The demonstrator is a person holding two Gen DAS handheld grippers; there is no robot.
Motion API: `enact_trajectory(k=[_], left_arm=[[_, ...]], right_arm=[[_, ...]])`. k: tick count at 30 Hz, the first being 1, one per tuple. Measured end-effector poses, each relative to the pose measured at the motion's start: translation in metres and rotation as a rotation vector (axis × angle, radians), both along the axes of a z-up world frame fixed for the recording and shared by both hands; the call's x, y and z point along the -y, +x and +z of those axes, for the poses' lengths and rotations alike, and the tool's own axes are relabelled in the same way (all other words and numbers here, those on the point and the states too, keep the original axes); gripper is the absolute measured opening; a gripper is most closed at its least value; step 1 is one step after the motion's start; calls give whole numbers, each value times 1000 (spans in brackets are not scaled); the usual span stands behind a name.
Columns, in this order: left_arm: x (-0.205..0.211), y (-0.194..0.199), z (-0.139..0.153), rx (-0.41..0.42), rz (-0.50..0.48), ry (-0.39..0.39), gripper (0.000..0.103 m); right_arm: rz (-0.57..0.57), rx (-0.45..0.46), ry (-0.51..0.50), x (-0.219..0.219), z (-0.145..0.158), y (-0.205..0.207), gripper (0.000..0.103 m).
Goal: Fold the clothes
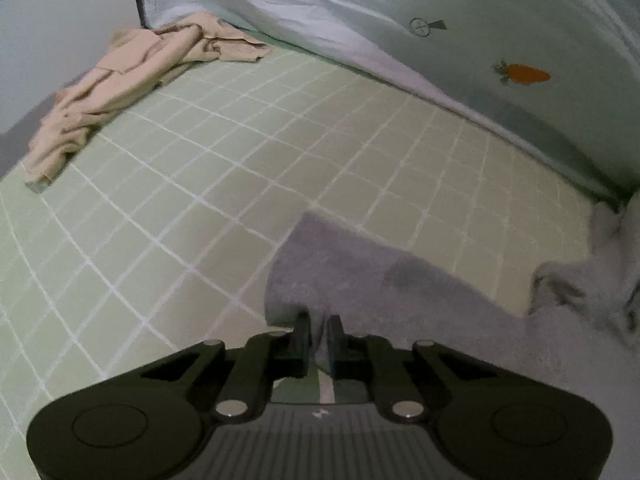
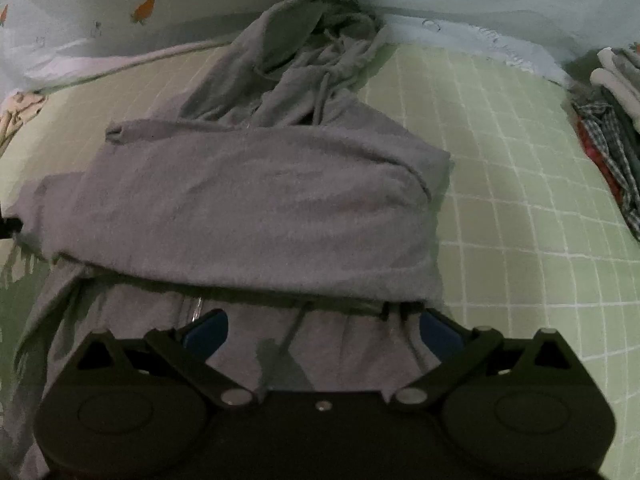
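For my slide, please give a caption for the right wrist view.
Open right gripper above a half-folded grey hoodie on a green checked sheet.

My left gripper (image 1: pixel 319 334) hides the pinched edge of the grey hoodie (image 1: pixel 360 276), which also runs off at 4 o'clock. My right gripper (image 2: pixel 320 328) covers its hem. The stacked clothes (image 2: pixel 612 120) are cut off at 3 o'clock.

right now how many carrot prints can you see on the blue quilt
3: one carrot at the right of the left wrist view; in the right wrist view one at upper left and a partial one at the left edge. More may be hidden.
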State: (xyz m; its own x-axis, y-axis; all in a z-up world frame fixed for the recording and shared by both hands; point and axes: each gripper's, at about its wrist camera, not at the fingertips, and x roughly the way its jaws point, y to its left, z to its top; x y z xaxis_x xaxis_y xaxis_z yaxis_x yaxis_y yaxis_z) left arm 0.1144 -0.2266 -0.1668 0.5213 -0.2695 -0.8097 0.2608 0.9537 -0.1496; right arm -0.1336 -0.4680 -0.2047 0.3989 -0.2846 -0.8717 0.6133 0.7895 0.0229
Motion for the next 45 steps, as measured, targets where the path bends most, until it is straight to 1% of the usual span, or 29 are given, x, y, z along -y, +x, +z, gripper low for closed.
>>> enact_trajectory(k=[4,9,12,13,14,15,16,17,18,19,23,25,28,31,34,38,39,40,41,43,44,45], left_arm=[[25,-18,23,48,-88,-49,9],[58,-42,52,106,-204,-112,6],[90,-72,64,103,-339,-164,6],[100,-81,65,99,-386,-172,7],[109,-91,66,94,-434,-181,11],[117,-99,66,88,-475,-185,18],[123,-104,63,75,-497,-174,42],[128,-108,60,58,-509,-151,58],[130,-111,57,45,-514,-132,88],[128,-111,54,45,-504,-122,93],[115,-103,47,27,-424,-62,93],[108,-93,43,14,-353,-24,93],[92,-79,38,-4,-268,7,94],[78,-66,31,-20,-183,48,94],[73,-57,21,-35,-157,97,94],[67,-50,6,-66,-138,137,94],[67,-48,3,-75,-134,144,94],[67,-46,0,-83,-132,148,94],[67,-44,-2,-88,-131,150,94],[67,-41,-6,-95,-128,155,94],[67,-40,-7,-95,-129,158,94],[67,-39,-8,-95,-129,161,94]], right_arm=[[-19,41,2,12,3,-5,103],[-84,108,22,32,6,-18,103],[-127,145,22,38,9,-30,103],[-140,154,20,39,9,-35,103],[-156,161,19,41,10,-40,103],[-173,167,17,42,10,-45,103],[-189,173,17,44,10,-50,103],[-205,180,19,45,9,-55,103],[-210,183,17,46,10,-57,103],[-214,187,14,46,10,-59,103],[-162,220,-23,41,18,-51,103],[-118,233,-32,38,21,-41,103],[-56,202,-74,29,24,-13,103],[25,217,-99,19,25,15,103],[69,232,-50,16,19,40,100],[95,222,73,18,-2,72,81],[96,216,93,18,-6,77,75],[97,210,113,18,-11,82,72],[98,205,132,17,-16,87,67],[108,205,131,14,-20,92,65],[114,205,121,12,-22,94,60],[118,206,107,10,-21,95,47]])
